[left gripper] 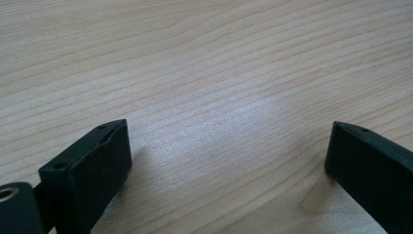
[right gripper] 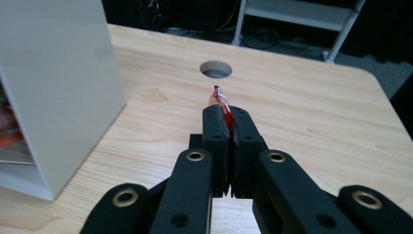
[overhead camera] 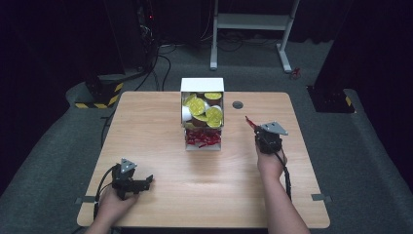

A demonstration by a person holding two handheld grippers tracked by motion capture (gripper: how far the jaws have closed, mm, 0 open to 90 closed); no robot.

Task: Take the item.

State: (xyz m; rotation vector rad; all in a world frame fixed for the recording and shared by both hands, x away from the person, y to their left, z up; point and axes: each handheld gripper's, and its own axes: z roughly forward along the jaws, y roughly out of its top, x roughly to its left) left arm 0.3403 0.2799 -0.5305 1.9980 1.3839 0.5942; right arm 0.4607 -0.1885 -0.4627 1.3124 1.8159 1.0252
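From the high view I look down on a light wooden table [overhead camera: 204, 195] with a white box [overhead camera: 202, 84] standing upright near its centre, toward twelve o'clock from my two hands. Its open front faces me: the upper compartment is stacked with yellow-lidded cups [overhead camera: 203, 110], and the lower compartment holds a heap of red packets [overhead camera: 201, 139]. My right gripper [overhead camera: 254, 127] sits at about three o'clock from the box, raised in my right hand [overhead camera: 271, 163], and it is clenched on a slim red packet [overhead camera: 250, 122] that pokes out past the jaw tips toward eleven o'clock. In the right gripper view the two black jaws are pressed together with the red packet [right gripper: 220, 100] pinched between them, its crimped end sticking up beyond the tips; the white side wall of the box [right gripper: 58, 87] stands at nine o'clock, and a round cable hole [right gripper: 216, 69] in the tabletop lies straight ahead at twelve. My left gripper [overhead camera: 146, 181] rests low at the near edge, at about seven o'clock from the box and well apart from it, cradled in my left hand [overhead camera: 113, 204]. In the left gripper view its jaws stand wide apart, released, with bare wood grain [left gripper: 219, 87] between them.
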